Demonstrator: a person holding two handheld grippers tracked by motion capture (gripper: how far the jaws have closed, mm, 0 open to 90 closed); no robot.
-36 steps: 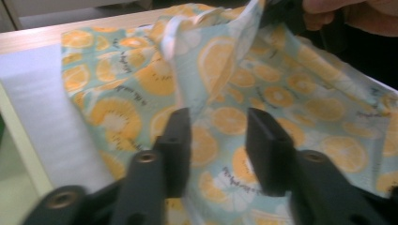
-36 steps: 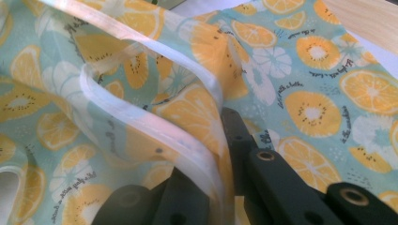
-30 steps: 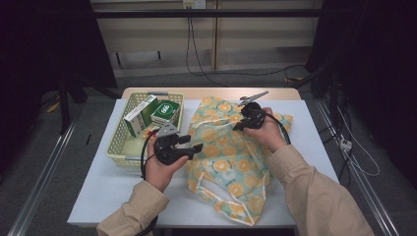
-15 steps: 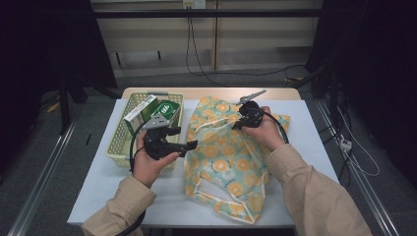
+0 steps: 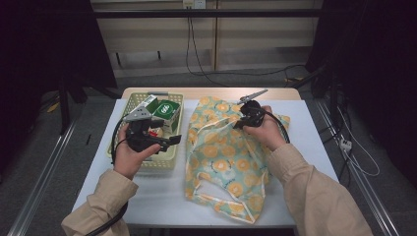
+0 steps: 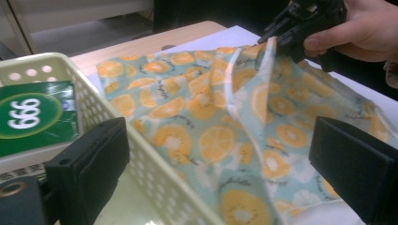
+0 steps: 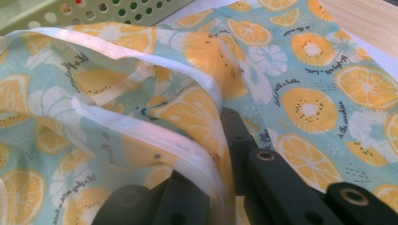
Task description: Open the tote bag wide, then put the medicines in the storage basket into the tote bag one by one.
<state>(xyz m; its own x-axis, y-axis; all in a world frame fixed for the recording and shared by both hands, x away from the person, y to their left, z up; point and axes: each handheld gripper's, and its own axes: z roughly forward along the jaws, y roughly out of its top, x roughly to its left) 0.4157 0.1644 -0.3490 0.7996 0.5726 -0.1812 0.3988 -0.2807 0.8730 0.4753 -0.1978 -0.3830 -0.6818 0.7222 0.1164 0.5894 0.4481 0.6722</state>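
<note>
A teal fabric bag (image 5: 226, 162) printed with orange slices lies flat on the white table. My right gripper (image 5: 242, 121) is shut on the bag's white-trimmed rim (image 7: 206, 154) and lifts it a little near the bag's far end. The same bag (image 6: 225, 140) and the right gripper (image 6: 300, 23) pinching its edge appear in the left gripper view. My left gripper (image 5: 169, 141) hovers over the near right part of the yellow-green basket (image 5: 167, 162), pointing toward the bag. Its jaws stand wide open with nothing between them, and the left gripper (image 6: 218, 136) looks across the basket wall (image 6: 155, 173).
In the basket lie a green box (image 5: 167, 109) with a white "666" mark (image 6: 33, 115) and a few other packs. The table's wooden far edge (image 5: 211, 92) sits behind the bag. Cables run across the floor beyond the table.
My left gripper has moved left, away from the bag's edge, to over the basket. The right gripper has kept its hold on the bag's rim.
</note>
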